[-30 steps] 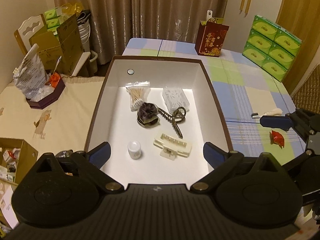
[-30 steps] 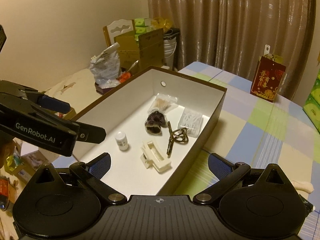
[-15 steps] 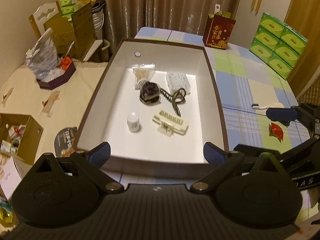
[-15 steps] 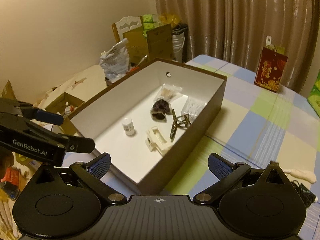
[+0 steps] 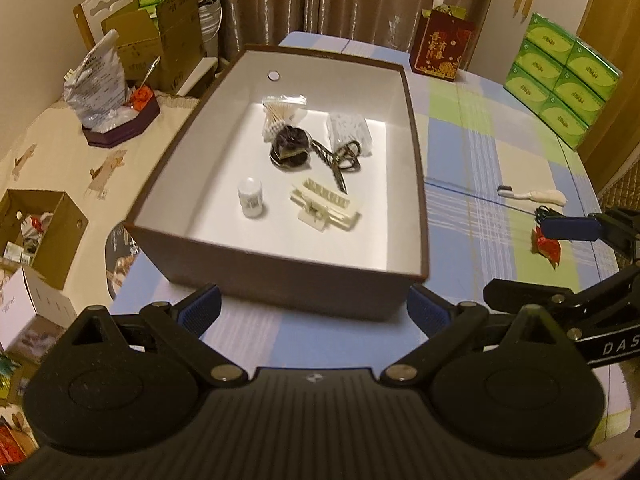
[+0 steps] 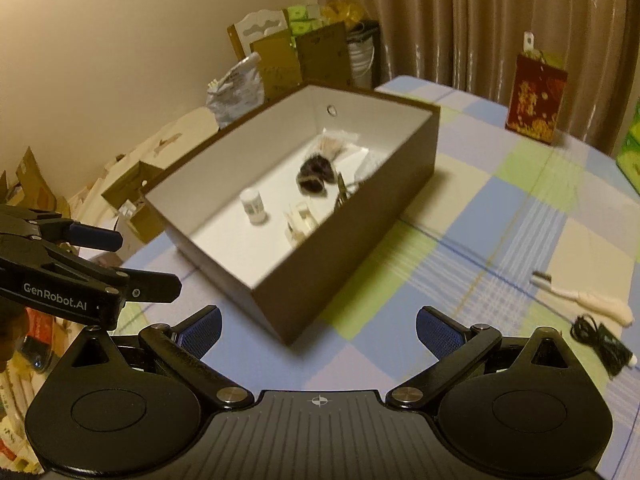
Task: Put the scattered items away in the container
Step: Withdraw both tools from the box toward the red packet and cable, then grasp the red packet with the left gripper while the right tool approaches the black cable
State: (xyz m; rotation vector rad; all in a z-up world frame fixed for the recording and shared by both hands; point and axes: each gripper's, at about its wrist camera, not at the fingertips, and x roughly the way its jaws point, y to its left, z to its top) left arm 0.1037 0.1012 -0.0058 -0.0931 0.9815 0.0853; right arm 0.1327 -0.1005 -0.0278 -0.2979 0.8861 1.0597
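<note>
Box (image 5: 280,276) sits just beyond my left gripper (image 5: 314,312) and right gripper (image 6: 318,330); both jaws spread wide, holding nothing.

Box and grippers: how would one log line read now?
left gripper: open, empty | right gripper: open, empty | box: six items | outside: brush, cable, red packet

The box (image 5: 280,276) stands open-topped, its near floor bare. Right of the box, checked cloth (image 5: 472,184) lies free up to a brush (image 5: 536,196), cable (image 6: 600,340) and red wrapper (image 5: 546,244).
</note>
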